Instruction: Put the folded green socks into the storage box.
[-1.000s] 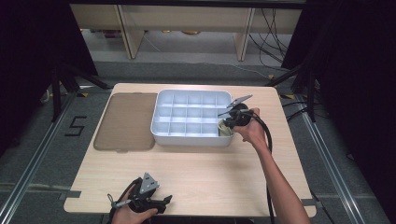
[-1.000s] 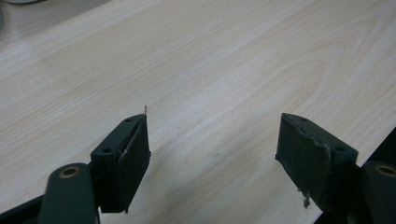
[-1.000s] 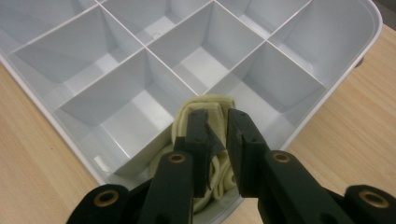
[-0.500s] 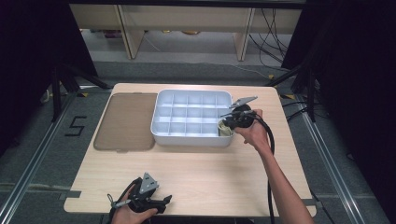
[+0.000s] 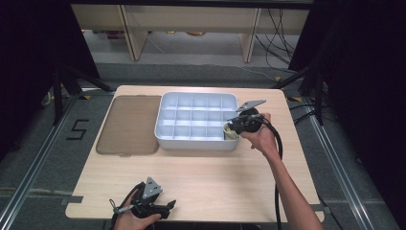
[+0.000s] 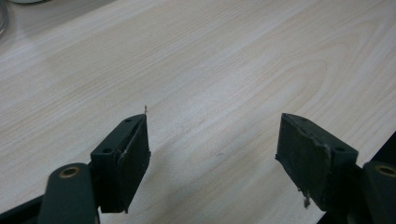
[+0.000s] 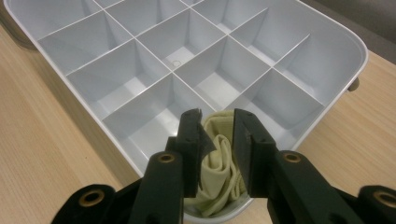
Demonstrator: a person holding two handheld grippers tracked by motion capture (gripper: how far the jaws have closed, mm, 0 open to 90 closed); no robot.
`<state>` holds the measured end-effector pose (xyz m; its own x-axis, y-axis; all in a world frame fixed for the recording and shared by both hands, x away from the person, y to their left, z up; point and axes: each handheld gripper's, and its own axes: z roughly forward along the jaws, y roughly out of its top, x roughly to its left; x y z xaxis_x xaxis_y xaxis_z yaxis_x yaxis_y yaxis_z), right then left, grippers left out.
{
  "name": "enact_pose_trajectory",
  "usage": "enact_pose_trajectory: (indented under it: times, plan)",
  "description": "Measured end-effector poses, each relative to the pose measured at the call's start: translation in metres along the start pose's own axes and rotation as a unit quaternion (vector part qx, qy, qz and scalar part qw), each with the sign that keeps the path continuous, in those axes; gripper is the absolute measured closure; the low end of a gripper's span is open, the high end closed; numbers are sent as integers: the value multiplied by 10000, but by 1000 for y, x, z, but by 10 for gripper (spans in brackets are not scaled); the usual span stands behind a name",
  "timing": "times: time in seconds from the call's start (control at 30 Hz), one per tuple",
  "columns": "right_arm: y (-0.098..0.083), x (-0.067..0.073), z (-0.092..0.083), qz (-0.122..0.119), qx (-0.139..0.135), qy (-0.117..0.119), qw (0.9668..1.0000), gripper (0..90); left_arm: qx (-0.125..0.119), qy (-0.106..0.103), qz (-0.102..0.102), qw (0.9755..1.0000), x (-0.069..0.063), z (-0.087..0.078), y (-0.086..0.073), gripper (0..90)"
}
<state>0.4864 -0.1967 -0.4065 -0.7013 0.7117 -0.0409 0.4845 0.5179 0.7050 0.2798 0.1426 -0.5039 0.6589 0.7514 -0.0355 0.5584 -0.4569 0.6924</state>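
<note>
A white tray [image 5: 191,143] with several compartments stands at the table's far middle. Its near right compartment holds a folded pale yellow cloth [image 5: 230,132]. My right gripper [image 5: 231,128] reaches into that compartment from the right. In the right gripper view the jaws of the right gripper [image 7: 218,135] stand close together, shut on the cloth [image 7: 219,158], over the tray [image 7: 140,42]. My left gripper [image 5: 163,207] rests at the table's front edge, held in a hand. In the left gripper view the left gripper [image 6: 212,149] is wide open over bare wood, with nothing between its fingers.
A flat brown lid [image 5: 128,123] lies left of the tray, touching or nearly touching it. The tray's other compartments look empty. A black cable [image 5: 276,158] trails along the right forearm. Bare light wood tabletop [image 5: 215,177] spreads between the tray and the front edge.
The right gripper has shifted slightly at the tray's near right compartment while holding the cloth. The left gripper has not moved.
</note>
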Motion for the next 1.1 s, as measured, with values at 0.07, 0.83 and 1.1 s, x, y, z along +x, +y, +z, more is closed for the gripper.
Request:
enact_pose_trajectory:
  times: [0.07,0.83,1.1]
  plan:
    - [-1,1,-1,146,-19,-27,9999,689,-38,6,-30,10000,0,0,0,249]
    - [-8,7,-18,515,-515,100,9973,452,-331,67,-234,9992,-1,1,1,249]
    - [-13,16,-24,484,-697,173,9962,421,-240,61,-122,9996,0,0,1,249]
